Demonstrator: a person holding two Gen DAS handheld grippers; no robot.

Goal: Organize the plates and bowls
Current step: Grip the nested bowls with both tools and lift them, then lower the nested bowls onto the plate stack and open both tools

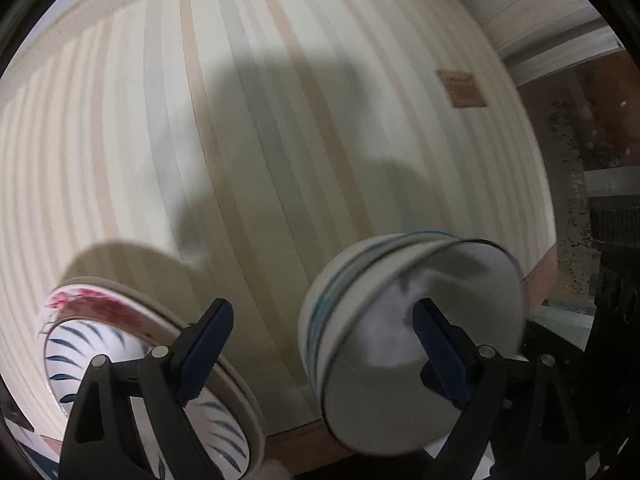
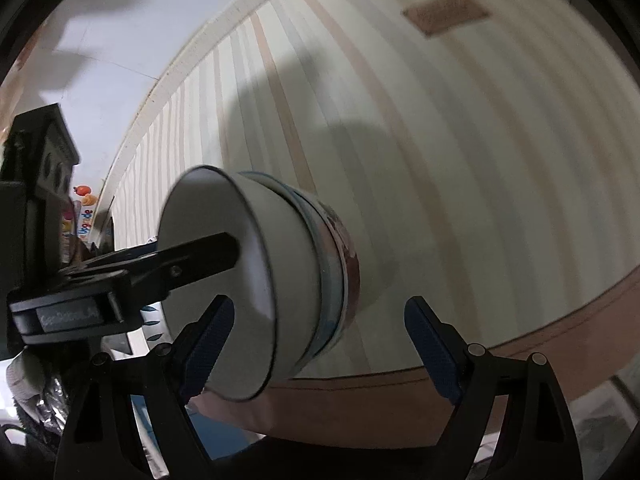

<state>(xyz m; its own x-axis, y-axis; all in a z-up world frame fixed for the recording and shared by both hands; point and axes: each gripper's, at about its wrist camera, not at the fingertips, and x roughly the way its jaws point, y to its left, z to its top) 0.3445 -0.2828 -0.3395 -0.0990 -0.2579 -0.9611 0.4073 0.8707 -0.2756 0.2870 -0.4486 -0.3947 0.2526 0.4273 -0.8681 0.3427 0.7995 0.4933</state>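
A stack of nested white bowls (image 1: 384, 344) with blue rings stands on the striped tablecloth (image 1: 280, 140). Beside it, lower left in the left wrist view, lies a stack of plates (image 1: 76, 344) with blue leaf marks and a pink flower. My left gripper (image 1: 320, 344) is open above them, one finger over the top bowl's inside and the other over the plates. In the right wrist view the bowl stack (image 2: 288, 248) fills the middle. My right gripper (image 2: 320, 340) is open and straddles its near wall without touching it. The left gripper's finger (image 2: 200, 256) reaches into the bowl's mouth.
The cloth (image 2: 440, 140) carries a brown label patch (image 1: 462, 90) far from the dishes and ends in a brown border (image 2: 520, 340) near me. Dark furniture (image 1: 608, 240) stands past the table's right edge. Colourful packaging (image 2: 82, 208) sits at far left.
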